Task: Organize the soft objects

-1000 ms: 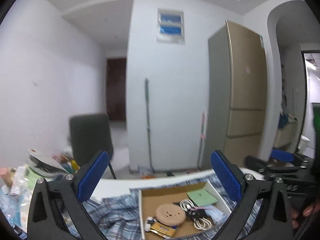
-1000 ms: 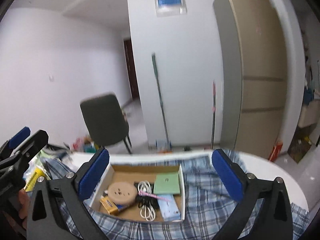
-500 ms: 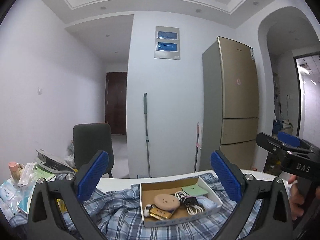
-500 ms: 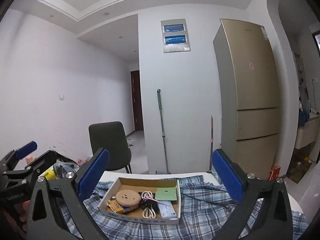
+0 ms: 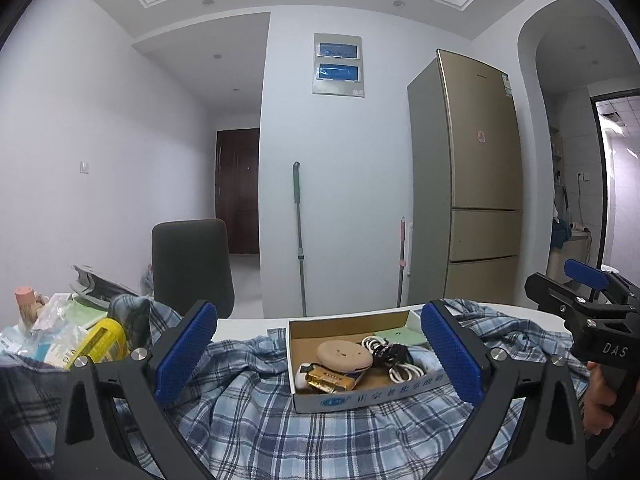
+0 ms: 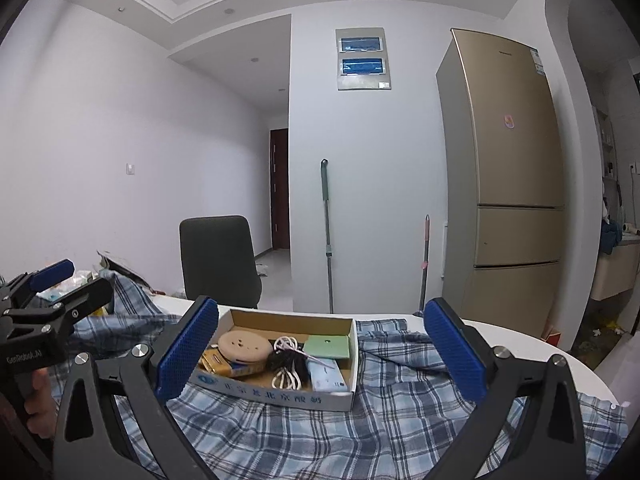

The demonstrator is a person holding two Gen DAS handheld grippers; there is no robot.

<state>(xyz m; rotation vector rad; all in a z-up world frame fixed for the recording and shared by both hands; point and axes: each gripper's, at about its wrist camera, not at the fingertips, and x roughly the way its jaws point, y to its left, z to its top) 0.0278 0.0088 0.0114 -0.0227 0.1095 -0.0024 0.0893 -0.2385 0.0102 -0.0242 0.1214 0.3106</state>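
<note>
A blue and white plaid cloth (image 5: 280, 412) lies rumpled over the white table and also shows in the right wrist view (image 6: 400, 412). A shallow cardboard box (image 5: 360, 398) of small items sits on it, holding a round tan disc (image 5: 344, 354), white cables and a green card; the box shows in the right wrist view too (image 6: 280, 394). My left gripper (image 5: 316, 364) is open and empty, held above the cloth in front of the box. My right gripper (image 6: 320, 364) is open and empty, likewise facing the box.
A heap of packets and a yellow bottle (image 5: 100, 340) lies at the table's left. A dark chair (image 6: 218, 260) stands behind the table. A mop (image 6: 328, 240) leans on the wall and a gold fridge (image 6: 508, 176) stands at the right.
Both views have tilted up and steadied, so the box and cloth sit lower and nearer between the fingers. Both grippers stay open.
</note>
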